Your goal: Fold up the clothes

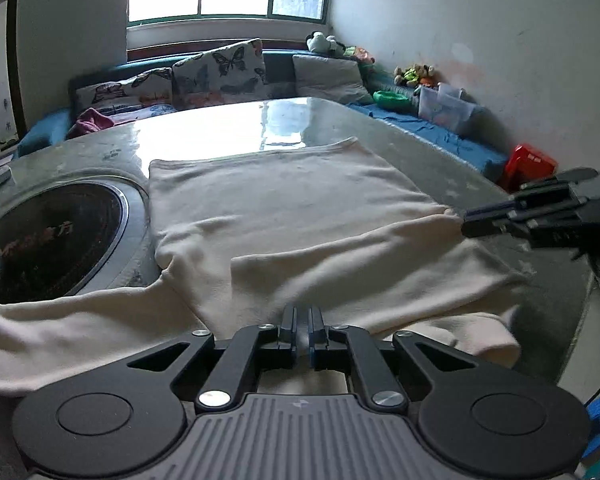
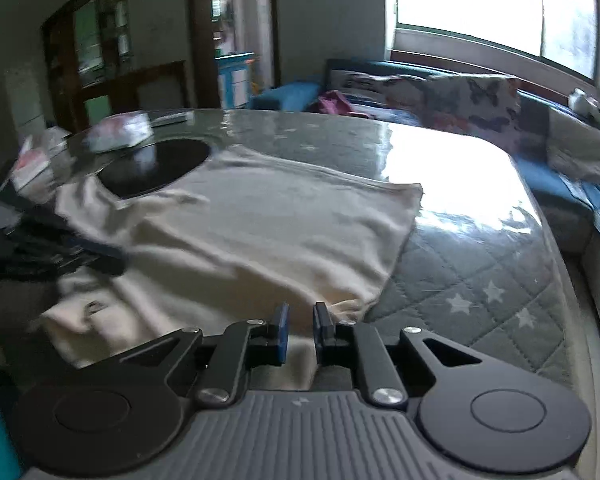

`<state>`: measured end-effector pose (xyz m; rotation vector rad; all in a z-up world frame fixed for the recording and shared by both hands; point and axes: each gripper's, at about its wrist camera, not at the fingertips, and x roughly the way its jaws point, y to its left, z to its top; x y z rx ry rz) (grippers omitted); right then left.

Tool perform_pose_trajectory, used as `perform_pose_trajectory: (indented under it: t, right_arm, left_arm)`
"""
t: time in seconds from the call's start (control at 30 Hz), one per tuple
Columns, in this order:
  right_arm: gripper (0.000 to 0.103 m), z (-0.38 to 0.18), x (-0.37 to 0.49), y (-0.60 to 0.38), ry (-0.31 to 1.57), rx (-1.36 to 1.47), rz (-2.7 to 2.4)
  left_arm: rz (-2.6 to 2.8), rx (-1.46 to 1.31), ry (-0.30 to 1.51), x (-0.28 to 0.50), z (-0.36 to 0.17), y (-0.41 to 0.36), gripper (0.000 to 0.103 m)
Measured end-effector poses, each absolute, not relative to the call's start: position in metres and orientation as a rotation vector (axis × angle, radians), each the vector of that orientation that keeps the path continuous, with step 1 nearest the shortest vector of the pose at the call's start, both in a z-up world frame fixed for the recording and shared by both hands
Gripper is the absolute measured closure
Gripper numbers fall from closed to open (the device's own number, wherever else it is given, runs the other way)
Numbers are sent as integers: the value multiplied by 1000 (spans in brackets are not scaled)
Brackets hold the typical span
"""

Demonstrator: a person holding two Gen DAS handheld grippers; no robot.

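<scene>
Both grippers at cream garment (image 1: pixel 284 208).

Cream long-sleeved top (image 1: pixel 284 208) spread flat on the table, near edge folded over, one sleeve (image 1: pixel 60 336) trailing sideways

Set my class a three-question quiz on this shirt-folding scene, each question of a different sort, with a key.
1. True or false: the round black hob set in the table is mostly uncovered by the shirt.
2. The jaws of the right gripper are: A shut on the shirt, B apart, C out of view.
3. Fill in: the shirt's colour is ___.

Key: 1 true; 2 B; 3 cream.
</scene>
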<state>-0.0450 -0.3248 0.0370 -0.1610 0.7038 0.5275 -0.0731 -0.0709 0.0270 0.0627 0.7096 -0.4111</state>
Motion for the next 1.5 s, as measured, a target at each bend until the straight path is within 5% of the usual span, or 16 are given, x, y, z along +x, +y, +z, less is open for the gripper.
perform_pose_trajectory:
  t: [0.33, 0.47, 1.07, 1.37, 1.5]
  right_arm:
    - [89, 44, -67, -306, 734, -196, 569]
    - [89, 48, -55, -276, 728, -217, 647]
    - [87, 29, -1, -162, 744, -273, 826]
    - [85, 48, -18, -170, 697, -270, 829]
    - [82, 54, -27, -182, 683, -253, 809]
  left_arm:
    - [-360, 25, 691, -88, 33, -47, 89]
    - [-263, -5, 682, -91, 35, -21, 66]
    - [178, -148, 670, -83, 33, 90, 56]
    - [369, -208, 680, -64, 26, 134, 60]
    - [360, -193, 667, -57, 24, 132, 90]
